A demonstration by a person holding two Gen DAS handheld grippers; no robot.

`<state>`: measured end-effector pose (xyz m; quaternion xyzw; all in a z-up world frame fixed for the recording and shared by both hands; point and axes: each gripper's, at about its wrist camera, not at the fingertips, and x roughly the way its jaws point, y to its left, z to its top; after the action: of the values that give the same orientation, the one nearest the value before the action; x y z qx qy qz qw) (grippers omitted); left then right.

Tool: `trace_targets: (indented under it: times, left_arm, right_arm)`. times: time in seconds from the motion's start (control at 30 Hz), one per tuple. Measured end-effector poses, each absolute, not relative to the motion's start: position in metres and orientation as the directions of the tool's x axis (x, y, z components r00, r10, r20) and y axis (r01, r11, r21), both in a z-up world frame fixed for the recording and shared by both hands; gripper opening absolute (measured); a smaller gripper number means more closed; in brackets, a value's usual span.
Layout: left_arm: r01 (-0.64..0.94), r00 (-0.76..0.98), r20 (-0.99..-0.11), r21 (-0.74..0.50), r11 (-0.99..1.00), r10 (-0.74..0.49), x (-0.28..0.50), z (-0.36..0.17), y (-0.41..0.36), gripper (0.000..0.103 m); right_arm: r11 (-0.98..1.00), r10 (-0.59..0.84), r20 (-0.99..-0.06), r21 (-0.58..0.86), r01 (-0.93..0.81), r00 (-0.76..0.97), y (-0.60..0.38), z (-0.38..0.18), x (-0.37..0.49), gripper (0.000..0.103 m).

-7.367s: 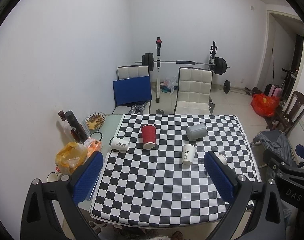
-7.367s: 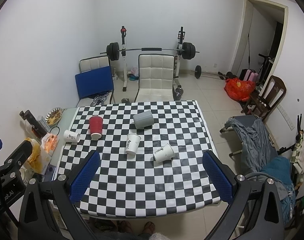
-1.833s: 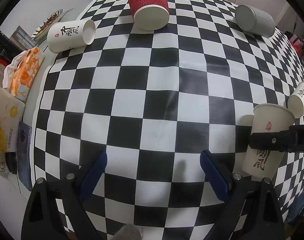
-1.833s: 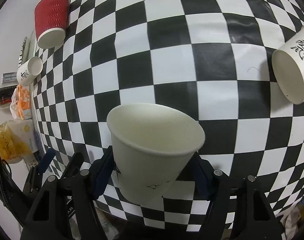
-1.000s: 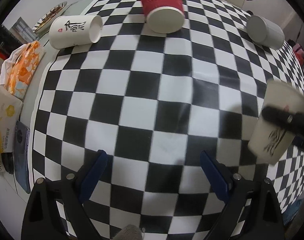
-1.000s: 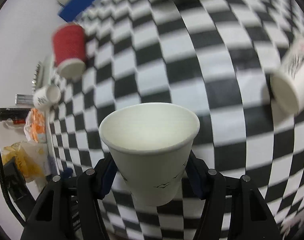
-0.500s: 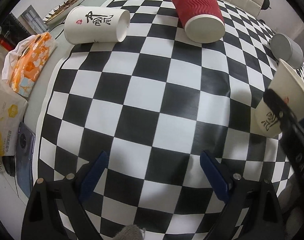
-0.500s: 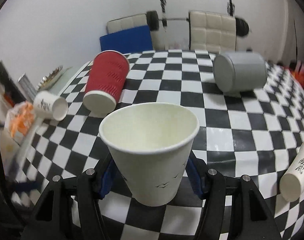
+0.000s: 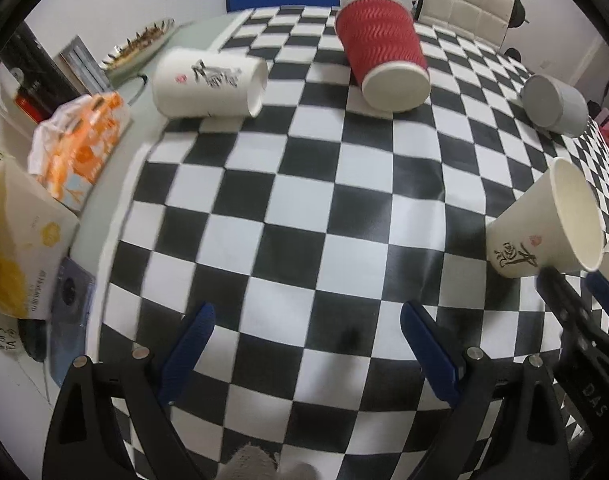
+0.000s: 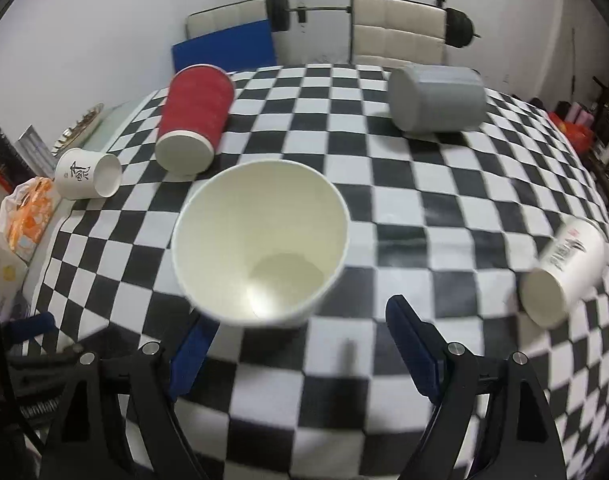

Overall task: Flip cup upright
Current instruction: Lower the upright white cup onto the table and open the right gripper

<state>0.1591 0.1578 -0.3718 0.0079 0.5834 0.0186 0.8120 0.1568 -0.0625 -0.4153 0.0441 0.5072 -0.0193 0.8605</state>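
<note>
A white paper cup stands mouth up on the checkered cloth just ahead of my right gripper, whose blue pads are spread wide and no longer touch it. The same cup shows at the right of the left wrist view, with the right gripper just behind it. My left gripper is open and empty over the near left part of the cloth. Other cups lie on their sides: a red one, a grey one, a white one at the left and a white one at the right.
The checkered cloth covers the table. Off its left edge lie an orange packet, a yellow bag, a phone and a plate. Chairs and a barbell rack stand behind the table.
My right gripper turned the white cup mouth up, set it down on the cloth and opened, letting it go. The left gripper stayed open and shifted slightly.
</note>
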Motion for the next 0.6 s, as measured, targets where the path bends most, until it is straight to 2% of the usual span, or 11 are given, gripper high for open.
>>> trace_targets:
  times: [0.27, 0.6]
  left_arm:
    - [0.003, 0.397, -0.917, 0.053, 0.999, 0.047, 0.134, -0.316, 0.138, 0.097]
    - [0.051, 0.479, -0.878, 0.023, 0.998, -0.004, 0.086, -0.223, 0.12, 0.097]
  right_arm:
    - [0.978, -0.099, -0.895, -0.008, 0.208, 0.434, -0.088, -0.373, 0.114, 0.088]
    - [0.975, -0.091, -0.892, 0.01, 0.22, 0.442, -0.101, -0.285, 0.061, 0.089]
